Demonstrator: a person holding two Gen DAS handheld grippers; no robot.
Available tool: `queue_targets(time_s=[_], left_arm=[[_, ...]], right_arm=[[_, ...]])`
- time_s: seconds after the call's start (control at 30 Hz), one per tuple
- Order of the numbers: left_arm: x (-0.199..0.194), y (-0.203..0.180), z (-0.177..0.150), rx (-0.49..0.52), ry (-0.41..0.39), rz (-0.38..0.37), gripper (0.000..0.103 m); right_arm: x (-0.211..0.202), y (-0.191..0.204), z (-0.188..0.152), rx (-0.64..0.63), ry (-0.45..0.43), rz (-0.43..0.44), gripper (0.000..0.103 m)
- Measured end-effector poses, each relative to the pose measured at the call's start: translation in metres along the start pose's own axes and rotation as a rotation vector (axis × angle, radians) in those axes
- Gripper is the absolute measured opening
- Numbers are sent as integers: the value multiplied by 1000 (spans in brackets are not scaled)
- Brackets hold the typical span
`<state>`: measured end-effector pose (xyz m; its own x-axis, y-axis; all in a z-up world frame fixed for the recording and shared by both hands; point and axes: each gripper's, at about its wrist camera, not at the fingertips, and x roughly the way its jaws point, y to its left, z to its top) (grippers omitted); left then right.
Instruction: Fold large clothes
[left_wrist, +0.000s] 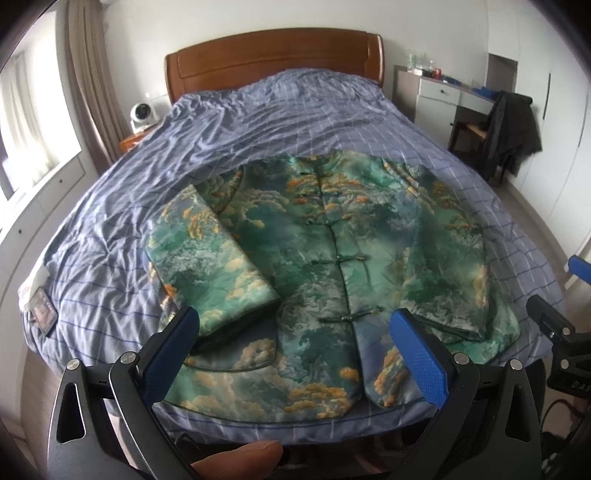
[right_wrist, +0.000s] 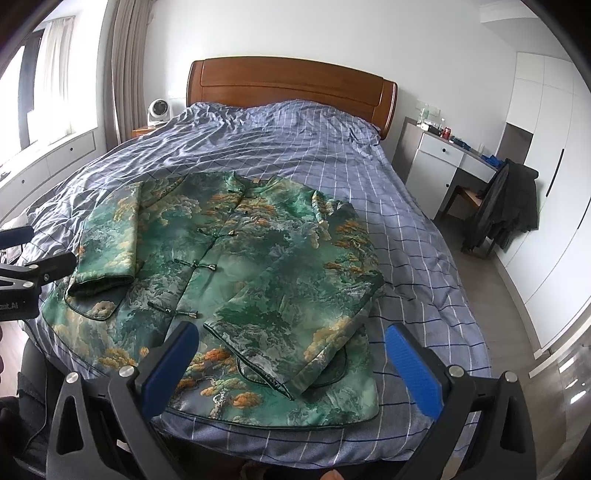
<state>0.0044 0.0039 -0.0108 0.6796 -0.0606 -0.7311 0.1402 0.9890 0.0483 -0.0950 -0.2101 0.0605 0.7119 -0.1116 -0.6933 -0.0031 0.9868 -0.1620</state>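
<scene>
A green and orange patterned jacket (left_wrist: 314, 258) lies flat, front up, on the near end of the bed; it also shows in the right wrist view (right_wrist: 229, 266). Both sleeves are folded in over the front: the left sleeve (left_wrist: 214, 258) and the right sleeve (right_wrist: 295, 325). My left gripper (left_wrist: 295, 325) is open and empty, above the jacket's hem near the bed's foot. My right gripper (right_wrist: 288, 343) is open and empty, above the right sleeve cuff. The right gripper also shows at the right edge of the left wrist view (left_wrist: 554, 325).
The bed (left_wrist: 258, 122) has a wrinkled blue checked cover and a wooden headboard (left_wrist: 273, 59). A small white fan (left_wrist: 142, 116) stands on a nightstand at left. A white desk (right_wrist: 443, 162) and a chair with a dark coat (right_wrist: 506, 206) stand at right.
</scene>
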Motion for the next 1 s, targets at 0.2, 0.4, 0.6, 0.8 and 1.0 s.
queue_targets(time_s=[0.2,0.4,0.6,0.8,1.0], left_arm=[[-2,-6,0,17,-3,-3,103],[-4,-7,1,21,-12,-9,103],[-4,-7,1,20,-11,-7,103],[-3,-7,0,22,-3,-12,103],[-4,-8,-1,25,-11,-11,103]], right_arm=[[-2,-7,-4,20,7,6,103],[-3,-6,-4,10,-2,8,103],[-3,-2,-3,-1,1,12,103],[-3,-1,-2,0,6,14,103],[-3,0,-2,0,5,15,103]])
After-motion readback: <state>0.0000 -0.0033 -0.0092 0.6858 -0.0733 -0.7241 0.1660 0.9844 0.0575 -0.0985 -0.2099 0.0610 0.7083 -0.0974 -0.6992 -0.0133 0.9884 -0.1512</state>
